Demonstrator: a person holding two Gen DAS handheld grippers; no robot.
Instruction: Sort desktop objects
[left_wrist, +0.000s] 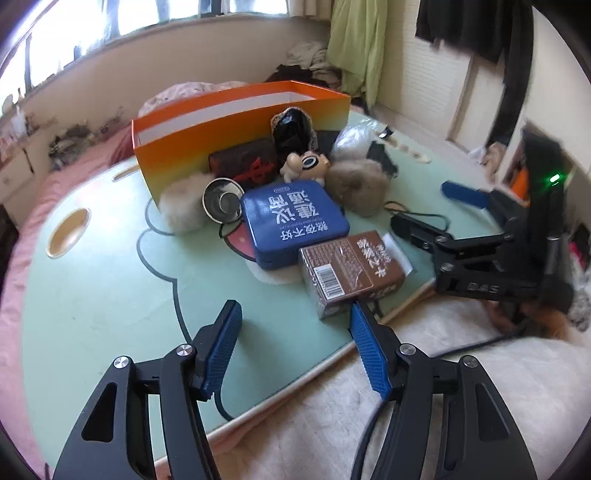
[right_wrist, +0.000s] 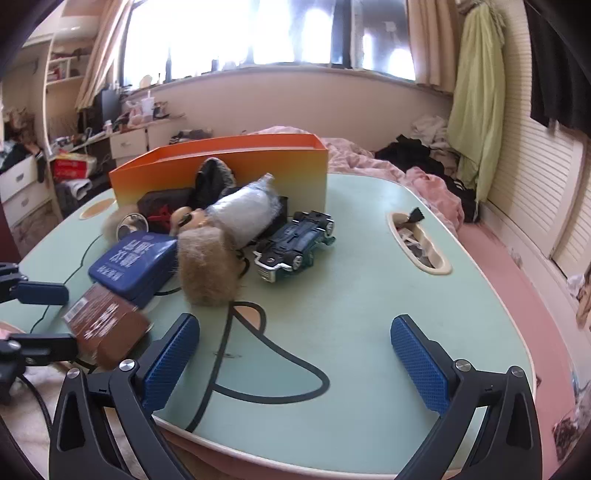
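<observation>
A pile of objects lies on the pale green table (left_wrist: 110, 280) in front of an orange box (left_wrist: 236, 122). Nearest my left gripper (left_wrist: 295, 325) is a brown carton (left_wrist: 351, 269), just past the right fingertip; the gripper is open and empty. Behind it lie a blue tin (left_wrist: 295, 221), a small metal bowl (left_wrist: 221, 199), furry balls and a toy figure (left_wrist: 306, 164). My right gripper (right_wrist: 295, 332) is open and empty above the table (right_wrist: 351, 314), short of a brown fur ball (right_wrist: 207, 269) and a toy car (right_wrist: 295, 243). The orange box (right_wrist: 221, 166) stands behind.
The table has a round cup recess (left_wrist: 68, 232) at the left and an oval recess (right_wrist: 417, 240) with small items at the right. A white fleecy cover (left_wrist: 406, 387) lies below the table's near edge. Pink bedding (right_wrist: 424, 177) and clothes lie behind.
</observation>
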